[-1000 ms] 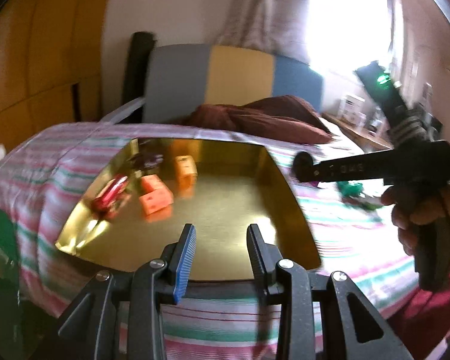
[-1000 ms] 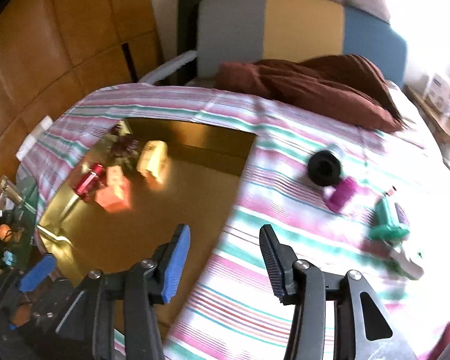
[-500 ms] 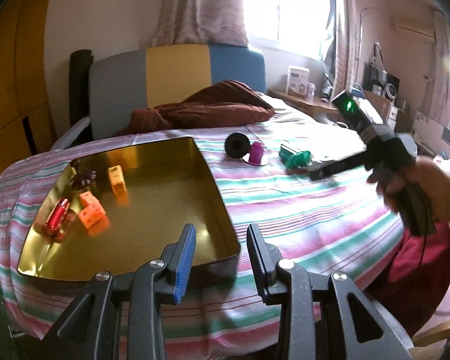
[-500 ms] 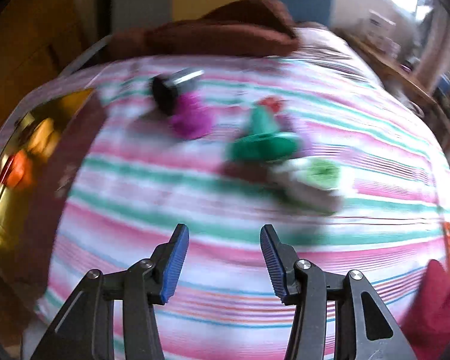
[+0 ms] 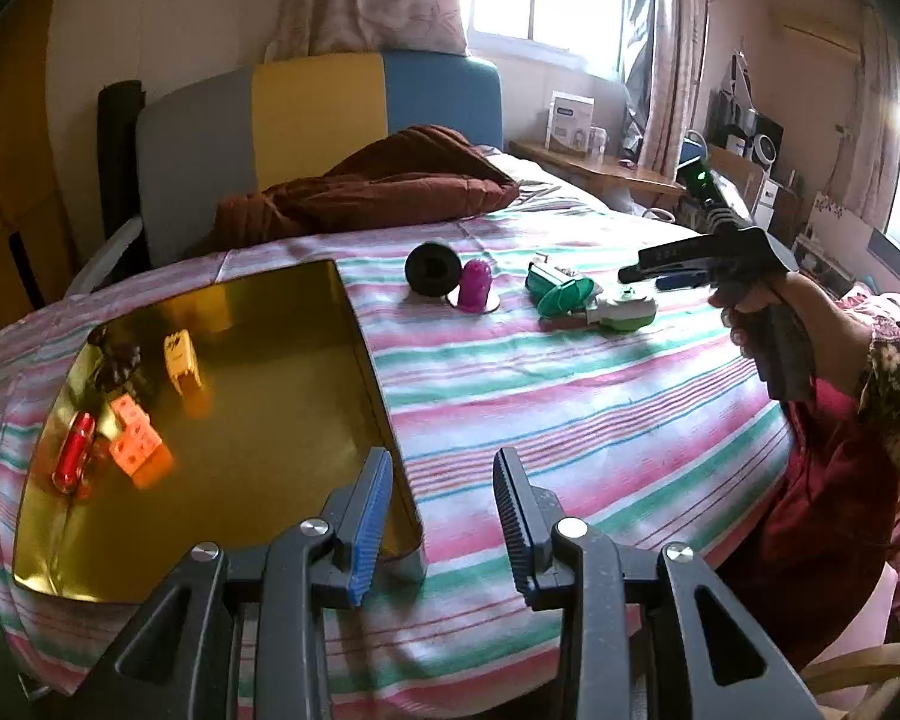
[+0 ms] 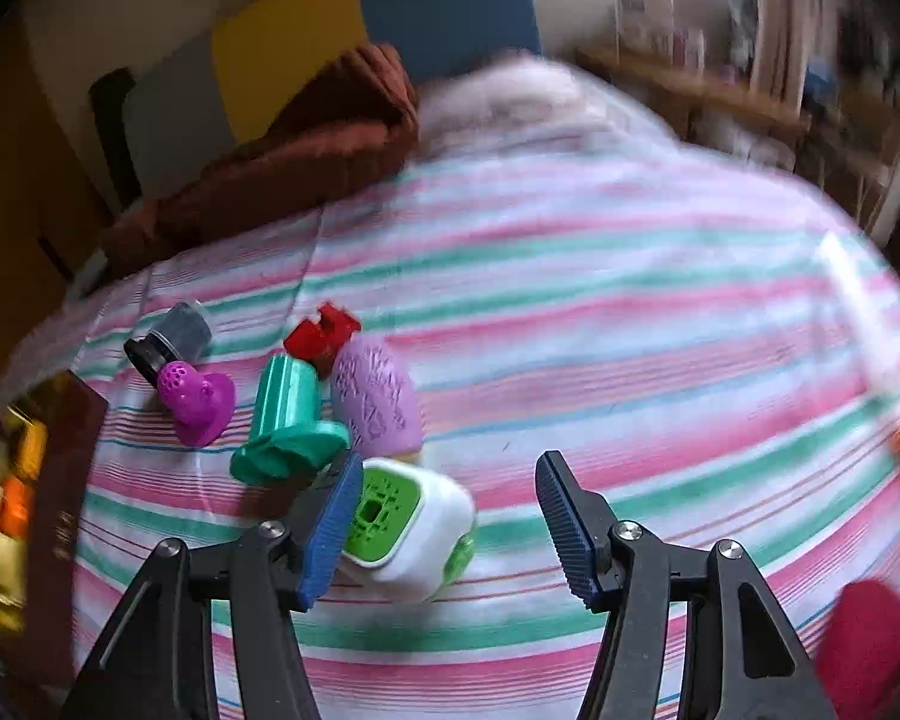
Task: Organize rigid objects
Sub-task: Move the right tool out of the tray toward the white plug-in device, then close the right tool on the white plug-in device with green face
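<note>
A gold tray (image 5: 282,324) lies on the striped bed at the left and holds orange blocks (image 5: 135,441), a red toy car (image 5: 73,450) and a yellow block (image 5: 181,359). My left gripper (image 5: 442,468) hangs open and empty over the tray's near right corner. Loose toys lie to the right: a black cylinder (image 6: 174,339), a magenta piece (image 6: 198,399), a teal piece (image 6: 288,420), a red piece (image 6: 321,336), a lilac oval (image 6: 378,402) and a white-and-green box (image 6: 414,522). My right gripper (image 6: 450,468) is opening just over the box, which sits by the left finger, not pressed.
A brown blanket (image 5: 378,186) is bunched at the head of the bed before a grey, yellow and blue headboard (image 5: 318,114). A wooden shelf (image 5: 594,165) with boxes runs under the window. A person's hand (image 5: 774,312) in a patterned sleeve holds the right gripper (image 5: 648,277).
My right gripper has swung from the tray rightward and down to the loose toys, and its jaws have widened. The left gripper has shifted and rolled, with more of the bed in view.
</note>
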### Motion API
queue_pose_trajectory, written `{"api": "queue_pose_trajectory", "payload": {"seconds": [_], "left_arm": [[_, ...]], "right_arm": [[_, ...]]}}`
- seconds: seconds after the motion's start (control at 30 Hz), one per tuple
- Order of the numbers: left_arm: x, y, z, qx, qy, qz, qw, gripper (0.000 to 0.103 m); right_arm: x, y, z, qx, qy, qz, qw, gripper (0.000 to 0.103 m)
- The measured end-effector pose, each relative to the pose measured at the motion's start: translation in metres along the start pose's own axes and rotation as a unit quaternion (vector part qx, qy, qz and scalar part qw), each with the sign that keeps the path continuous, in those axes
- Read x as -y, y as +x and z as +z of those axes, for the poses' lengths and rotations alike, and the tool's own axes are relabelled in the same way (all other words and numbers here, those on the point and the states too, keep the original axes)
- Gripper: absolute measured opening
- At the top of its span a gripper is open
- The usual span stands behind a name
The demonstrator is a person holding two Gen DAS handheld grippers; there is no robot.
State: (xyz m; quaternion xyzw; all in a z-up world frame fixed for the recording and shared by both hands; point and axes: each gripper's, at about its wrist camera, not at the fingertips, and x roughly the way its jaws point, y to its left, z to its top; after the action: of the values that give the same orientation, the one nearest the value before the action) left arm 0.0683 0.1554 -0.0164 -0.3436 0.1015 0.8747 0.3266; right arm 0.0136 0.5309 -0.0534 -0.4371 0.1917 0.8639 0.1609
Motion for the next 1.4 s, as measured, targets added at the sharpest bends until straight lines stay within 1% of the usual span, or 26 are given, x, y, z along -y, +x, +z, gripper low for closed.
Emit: {"api": "queue_pose_trajectory", "payload": {"seconds": [0.03, 0.07, 0.13, 0.2, 0.27, 0.3, 0.4, 0.43, 0.5, 0.53, 0.57, 0.6, 0.63, 0.67, 0.7, 0.77, 0.83, 0.87, 0.93, 0.97, 1.0, 1.07, 1.13, 1.27, 1.33, 1.4], "left_arm": [[0.003, 0.001, 0.003, 0.001, 0.002, -0.003, 1.0, 0.035], [0.006, 0.002, 0.006, 0.003, 0.004, -0.007, 1.0, 0.035], [0.013, 0.004, 0.012, 0.008, 0.009, -0.013, 0.9998, 0.035], [0.02, 0.009, 0.017, 0.006, 0.01, -0.021, 0.9997, 0.035], [0.025, 0.015, 0.02, 0.001, 0.004, -0.03, 0.9996, 0.035], [0.027, 0.017, 0.022, -0.001, 0.003, -0.032, 0.9995, 0.035], [0.031, 0.02, 0.025, -0.002, 0.007, -0.031, 0.9995, 0.035], [0.033, 0.021, 0.025, -0.001, 0.01, -0.029, 0.9995, 0.035], [0.032, 0.021, 0.025, -0.001, 0.011, -0.028, 0.9995, 0.035], [0.032, 0.022, 0.026, -0.001, 0.01, -0.028, 0.9996, 0.035], [0.032, 0.022, 0.026, -0.001, 0.008, -0.027, 0.9996, 0.035], [0.032, 0.023, 0.026, -0.003, 0.006, -0.027, 0.9996, 0.035], [0.031, 0.024, 0.027, -0.006, 0.004, -0.028, 0.9996, 0.035], [0.031, 0.025, 0.027, -0.007, 0.002, -0.029, 0.9996, 0.035], [0.031, 0.025, 0.027, -0.006, 0.001, -0.029, 0.9996, 0.035], [0.031, 0.025, 0.027, -0.006, 0.001, -0.025, 0.9997, 0.035], [0.031, 0.025, 0.027, -0.006, 0.0, -0.027, 0.9996, 0.035], [0.031, 0.025, 0.027, -0.007, 0.0, -0.027, 0.9996, 0.035], [0.031, 0.026, 0.028, -0.008, -0.001, -0.027, 0.9996, 0.035], [0.031, 0.026, 0.028, -0.009, -0.001, -0.027, 0.9996, 0.035], [0.031, 0.027, 0.029, -0.01, -0.002, -0.028, 0.9996, 0.035], [0.032, 0.028, 0.03, -0.012, -0.005, -0.029, 0.9995, 0.035], [0.033, 0.029, 0.032, -0.014, -0.005, -0.031, 0.9994, 0.035], [0.04, 0.032, 0.04, -0.016, 0.002, -0.029, 0.9994, 0.035], [0.043, 0.034, 0.046, -0.016, 0.006, -0.03, 0.9994, 0.035], [0.048, 0.04, 0.054, -0.021, 0.008, -0.028, 0.9993, 0.035]], "right_arm": [[0.001, 0.002, 0.001, -0.003, 0.006, 0.014, 1.0, 0.061], [-0.001, 0.003, 0.0, -0.007, 0.005, 0.018, 1.0, 0.061], [-0.004, 0.009, -0.002, -0.023, -0.008, 0.014, 1.0, 0.061], [-0.01, 0.009, -0.002, -0.03, -0.021, 0.018, 0.999, 0.06], [-0.013, 0.005, -0.003, -0.024, -0.042, -0.007, 0.999, 0.061], [-0.011, 0.003, -0.003, -0.021, -0.042, -0.017, 0.999, 0.061], [0.005, -0.007, -0.004, -0.019, -0.011, -0.045, 0.999, 0.062], [0.012, -0.011, -0.005, -0.017, 0.0, -0.046, 0.999, 0.062], [0.019, -0.02, -0.005, -0.004, 0.018, -0.03, 0.999, 0.064], [0.019, -0.024, -0.004, 0.002, 0.021, -0.019, 1.0, 0.066], [0.016, -0.026, -0.004, 0.008, 0.018, -0.009, 1.0, 0.072], [0.011, -0.028, -0.004, 0.013, 0.008, -0.003, 1.0, 0.076], [0.005, -0.028, -0.003, 0.016, -0.006, 0.001, 1.0, 0.078], [-0.006, -0.028, -0.005, 0.02, -0.033, 0.001, 0.999, 0.082], [-0.014, -0.027, -0.006, 0.022, -0.054, -0.006, 0.998, 0.085], [-0.029, -0.018, -0.008, 0.019, -0.11, -0.033, 0.993, 0.086], [-0.038, -0.008, -0.01, 0.004, -0.147, -0.053, 0.988, 0.086], [-0.042, -0.001, -0.013, -0.006, -0.163, -0.057, 0.985, 0.086], [-0.046, 0.006, -0.016, -0.02, -0.177, -0.055, 0.982, 0.086], [-0.047, 0.009, -0.018, -0.028, -0.182, -0.054, 0.981, 0.083], [-0.048, 0.012, -0.019, -0.033, -0.185, -0.052, 0.981, 0.073], [-0.047, 0.015, -0.021, -0.04, -0.185, -0.056, 0.98, 0.07], [-0.045, 0.012, -0.021, -0.042, -0.18, -0.049, 0.982, 0.07], [-0.036, 0.008, -0.019, -0.053, -0.144, -0.039, 0.987, 0.07], [-0.028, 0.007, -0.018, -0.053, -0.124, -0.05, 0.99, 0.07], [-0.01, 0.005, -0.014, -0.054, -0.082, -0.072, 0.993, 0.07]]}}
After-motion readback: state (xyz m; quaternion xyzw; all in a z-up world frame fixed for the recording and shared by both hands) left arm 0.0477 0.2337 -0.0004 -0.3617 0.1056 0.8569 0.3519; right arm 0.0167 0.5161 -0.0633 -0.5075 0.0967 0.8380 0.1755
